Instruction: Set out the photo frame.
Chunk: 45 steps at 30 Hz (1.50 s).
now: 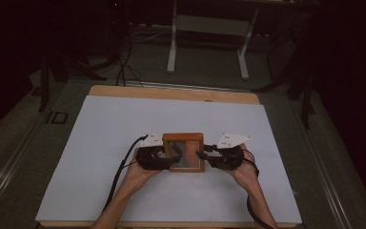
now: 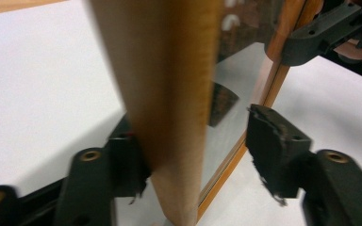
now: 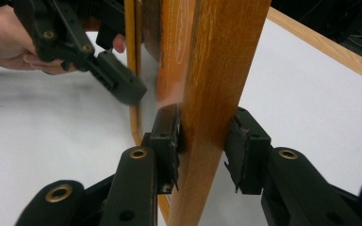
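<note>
A wooden picture frame [image 1: 183, 151] with a glass pane stands on edge on the white sheet, between both hands. My right gripper [image 3: 205, 141] is shut on the frame's right side rail [image 3: 217, 94], with a pad pressed on each face. My left gripper [image 2: 193, 150] straddles the left side rail [image 2: 169, 94]. Its back pad [image 2: 125, 165] rests against the wood, while its front pad [image 2: 275, 150] stands off the glass [image 2: 226, 122] with a gap. In the high view the left gripper [image 1: 164, 157] and right gripper [image 1: 205, 155] flank the frame.
The white sheet [image 1: 124, 129] covers a wooden table whose far edge [image 1: 171, 92] shows beyond it. Past the table stand a white desk frame [image 1: 207, 43] and floor cables [image 1: 124, 62]. Cables trail from both grippers toward the near edge.
</note>
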Available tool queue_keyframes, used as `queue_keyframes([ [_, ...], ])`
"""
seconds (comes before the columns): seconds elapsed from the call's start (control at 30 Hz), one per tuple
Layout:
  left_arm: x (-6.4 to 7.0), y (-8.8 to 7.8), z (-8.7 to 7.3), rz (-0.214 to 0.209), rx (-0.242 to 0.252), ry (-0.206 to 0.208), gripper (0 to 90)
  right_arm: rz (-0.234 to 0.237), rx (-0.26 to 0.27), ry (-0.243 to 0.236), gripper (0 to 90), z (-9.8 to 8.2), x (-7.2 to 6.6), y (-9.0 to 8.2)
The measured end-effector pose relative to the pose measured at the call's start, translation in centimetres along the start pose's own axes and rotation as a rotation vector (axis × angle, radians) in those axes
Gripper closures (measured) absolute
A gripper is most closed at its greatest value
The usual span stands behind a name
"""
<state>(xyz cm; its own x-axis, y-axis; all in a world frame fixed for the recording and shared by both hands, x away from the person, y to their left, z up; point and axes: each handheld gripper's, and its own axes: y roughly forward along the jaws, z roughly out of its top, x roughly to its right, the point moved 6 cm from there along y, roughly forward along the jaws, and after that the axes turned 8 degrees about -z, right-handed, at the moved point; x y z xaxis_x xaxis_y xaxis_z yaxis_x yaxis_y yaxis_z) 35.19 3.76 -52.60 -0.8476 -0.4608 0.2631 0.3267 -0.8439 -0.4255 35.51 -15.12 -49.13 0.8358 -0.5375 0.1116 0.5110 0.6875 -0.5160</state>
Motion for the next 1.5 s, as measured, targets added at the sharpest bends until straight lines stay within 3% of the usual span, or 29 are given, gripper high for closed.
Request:
queue_keyframes([
  [0.37,0.5,-0.1,-0.1,-0.018,-0.027,0.060,57.2,-0.001,-0.015,0.012,63.3,-0.8,0.5,0.0],
  [0.7,0.6,0.0,0.0,0.008,-0.042,0.101,60.6,0.008,-0.016,0.056,61.3,-1.2,1.0,0.2],
  [1.07,0.4,-1.1,0.2,0.000,-0.022,0.062,60.7,0.024,-0.003,0.095,60.9,-0.8,0.7,0.8],
  [1.3,0.5,-2.0,0.0,-0.006,-0.011,0.038,60.2,0.030,0.000,0.092,61.1,-0.1,0.0,0.9],
  [1.5,0.1,-2.4,-0.6,-0.009,-0.027,0.003,59.0,0.034,-0.014,0.112,61.4,-0.2,-0.7,1.5],
])
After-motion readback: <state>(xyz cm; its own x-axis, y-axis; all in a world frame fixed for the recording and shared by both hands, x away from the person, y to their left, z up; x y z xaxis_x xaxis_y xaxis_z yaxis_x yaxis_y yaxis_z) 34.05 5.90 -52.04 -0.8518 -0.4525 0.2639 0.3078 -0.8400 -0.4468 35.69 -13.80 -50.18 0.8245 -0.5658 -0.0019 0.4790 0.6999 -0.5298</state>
